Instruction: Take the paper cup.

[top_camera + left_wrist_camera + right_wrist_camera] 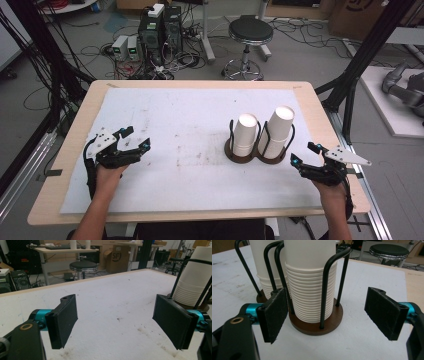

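Resting low over the white-covered worktop, both hands hold their tools level and pointing forward. Left tool near the left edge, jaws released, nothing between them. Right tool jaws spread wide too, aimed at the near stack of white ribbed paper cups in the black wire twin-ring cup holder, just beside it, not touching.

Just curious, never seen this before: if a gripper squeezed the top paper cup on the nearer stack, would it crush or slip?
Probably dents easily: the top cup looks thin-walled. It likely lifts lightly off the nested stack. The wire holder should keep the rest from tipping.
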